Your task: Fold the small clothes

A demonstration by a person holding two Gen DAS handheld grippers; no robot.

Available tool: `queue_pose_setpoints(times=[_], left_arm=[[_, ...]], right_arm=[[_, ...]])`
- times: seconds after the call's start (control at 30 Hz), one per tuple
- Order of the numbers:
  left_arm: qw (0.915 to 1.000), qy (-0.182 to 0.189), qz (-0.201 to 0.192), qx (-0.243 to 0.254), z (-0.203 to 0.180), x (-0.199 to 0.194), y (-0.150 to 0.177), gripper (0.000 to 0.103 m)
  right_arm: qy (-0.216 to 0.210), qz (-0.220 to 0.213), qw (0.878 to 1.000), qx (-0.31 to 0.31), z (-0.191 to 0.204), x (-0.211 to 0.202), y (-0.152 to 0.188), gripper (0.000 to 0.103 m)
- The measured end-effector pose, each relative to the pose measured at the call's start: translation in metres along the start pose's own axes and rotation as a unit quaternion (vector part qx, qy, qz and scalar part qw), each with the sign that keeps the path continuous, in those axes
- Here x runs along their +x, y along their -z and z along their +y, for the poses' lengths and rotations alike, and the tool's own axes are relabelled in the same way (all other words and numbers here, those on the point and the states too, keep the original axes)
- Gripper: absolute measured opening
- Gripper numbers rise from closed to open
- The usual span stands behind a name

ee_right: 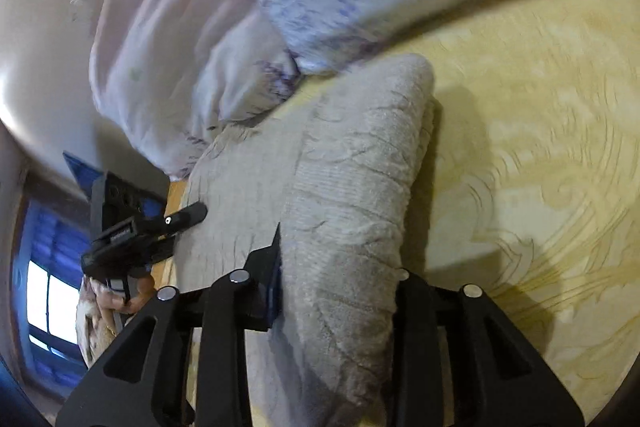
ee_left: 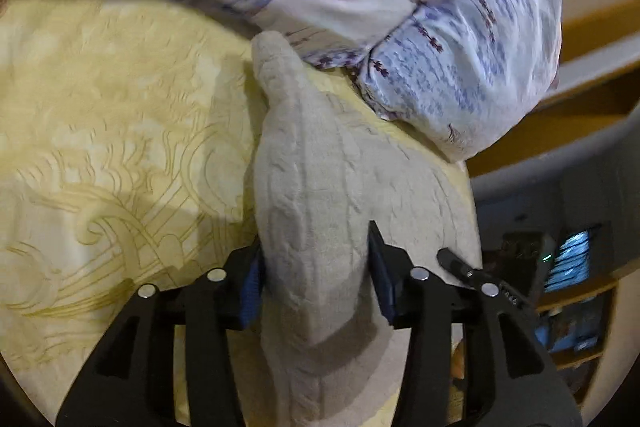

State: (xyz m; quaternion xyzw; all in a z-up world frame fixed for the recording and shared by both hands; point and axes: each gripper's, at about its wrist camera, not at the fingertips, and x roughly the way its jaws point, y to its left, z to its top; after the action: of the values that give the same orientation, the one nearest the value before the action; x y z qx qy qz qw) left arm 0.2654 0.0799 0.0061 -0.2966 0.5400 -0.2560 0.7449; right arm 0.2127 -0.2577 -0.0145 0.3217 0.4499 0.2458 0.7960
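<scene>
left wrist view
- hidden or unclear: the beige knit garment (ee_left: 316, 211) runs out of frame at the bottom; the printed blue-and-white bedding (ee_left: 460, 67) at the top is smeared with motion blur; the dark shelf area at lower right is too dim to read.
- only seen here: the tip of the right gripper (ee_left: 454, 261) pokes in beside the garment's right side, its jaws cut off by the left gripper's frame.
- fingers: the left gripper (ee_left: 316, 267) is clamped on a bunched, raised fold of the garment, a blue pad (ee_left: 252, 283) pressing each side, the jaws held partly apart by the cloth's thickness.
- task item location: the garment lies on the yellow patterned bedspread (ee_left: 120, 115), its far end near the bedding.

right wrist view
- hidden or unclear: the right-hand finger of the right gripper (ee_right: 340, 283) is buried under cloth; the pillow-like bedding (ee_right: 200, 39) is blurred; the window at lower left is blown out.
- only seen here: the left gripper (ee_right: 188, 217) seen from outside, with the person's hand (ee_right: 120, 301) behind it; whether its jaws are parted cannot be told from this angle.
- fingers: the right gripper pinches a thick folded ridge of the garment (ee_right: 352, 179), the near finger pressed to its side.
- task item location: folded over on the bedspread (ee_right: 540, 147), a flatter layer spread to the left.
</scene>
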Motion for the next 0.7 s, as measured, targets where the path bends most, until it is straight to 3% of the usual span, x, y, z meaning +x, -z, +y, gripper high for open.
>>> queue_pose_setpoints(times=[0.13,0.23,0.33,0.43,0.6,0.7], left_arm=[[0.9995,-0.014,-0.016,0.022,-0.011,0.000,0.001,0.050],[0.9957,-0.046,-0.057,0.056,-0.026,-0.021,0.005,0.052],[0.9823,-0.066,-0.128,0.120,-0.051,-0.058,0.023,0.061],[0.9713,-0.059,-0.153,0.172,-0.079,-0.072,0.046,0.069],[0.9680,-0.050,-0.113,0.219,-0.102,-0.057,0.077,0.072],[0.9638,-0.091,-0.081,0.237,-0.103,-0.033,0.084,0.073]], right_arm=[[0.020,-0.004,1.000,0.000,-0.001,-0.015,0.001,0.044],[0.050,-0.053,0.997,-0.016,0.004,-0.042,0.003,0.045],[0.081,-0.119,0.989,-0.039,0.011,-0.075,0.004,0.045],[0.072,-0.135,0.985,-0.077,0.027,-0.084,0.011,0.045],[0.047,-0.084,0.985,-0.145,0.060,-0.063,0.025,0.045],[0.097,-0.053,0.981,-0.159,0.063,-0.040,0.029,0.045]])
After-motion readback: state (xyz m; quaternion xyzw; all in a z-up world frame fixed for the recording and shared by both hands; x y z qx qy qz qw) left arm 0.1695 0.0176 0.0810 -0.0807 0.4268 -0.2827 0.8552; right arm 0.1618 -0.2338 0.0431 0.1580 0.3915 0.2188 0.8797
